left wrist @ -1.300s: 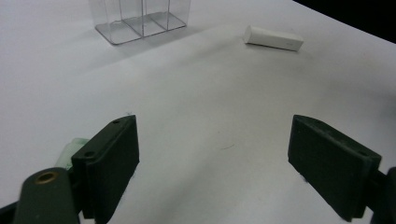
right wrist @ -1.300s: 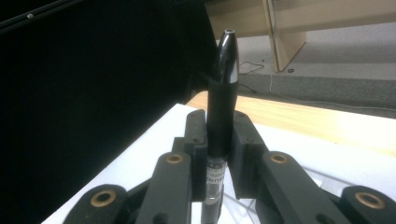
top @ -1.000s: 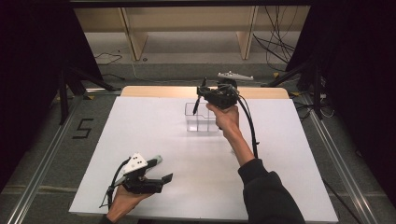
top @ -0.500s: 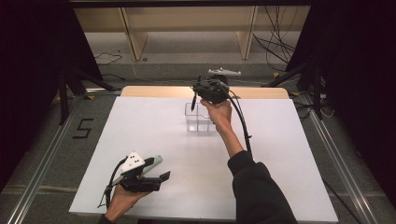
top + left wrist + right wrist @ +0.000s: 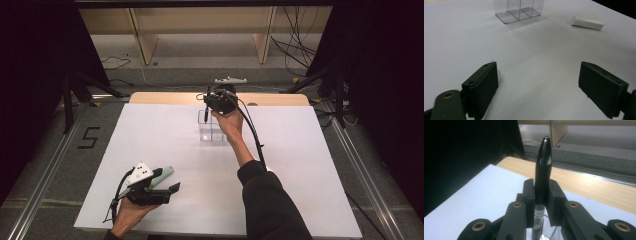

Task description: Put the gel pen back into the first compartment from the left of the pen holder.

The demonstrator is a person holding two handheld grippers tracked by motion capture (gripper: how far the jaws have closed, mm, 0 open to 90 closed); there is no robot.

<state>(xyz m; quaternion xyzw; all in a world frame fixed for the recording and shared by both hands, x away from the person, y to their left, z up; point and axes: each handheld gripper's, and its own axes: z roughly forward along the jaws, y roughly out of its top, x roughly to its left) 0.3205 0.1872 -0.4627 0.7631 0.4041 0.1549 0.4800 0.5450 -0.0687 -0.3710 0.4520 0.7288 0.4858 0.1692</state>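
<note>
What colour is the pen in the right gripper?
The pen is glossy black, seen best in the right gripper view.

pen (image 5: 543,172): glossy black plastic, clear lower barrel | organiser box (image 5: 518,11): clear smooth plastic | eraser (image 5: 587,22): matt white | desk (image 5: 165,145): matt white sheet, far edge of pale smooth wood | right gripper (image 5: 542,195): matt black plastic jaws, brass-coloured rivets | left gripper (image 5: 537,86): matt dark pads

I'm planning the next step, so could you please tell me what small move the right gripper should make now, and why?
Probably lower it straight down: the right gripper grips the black pen upright, above the clear divided holder, not visibly seated.
</note>
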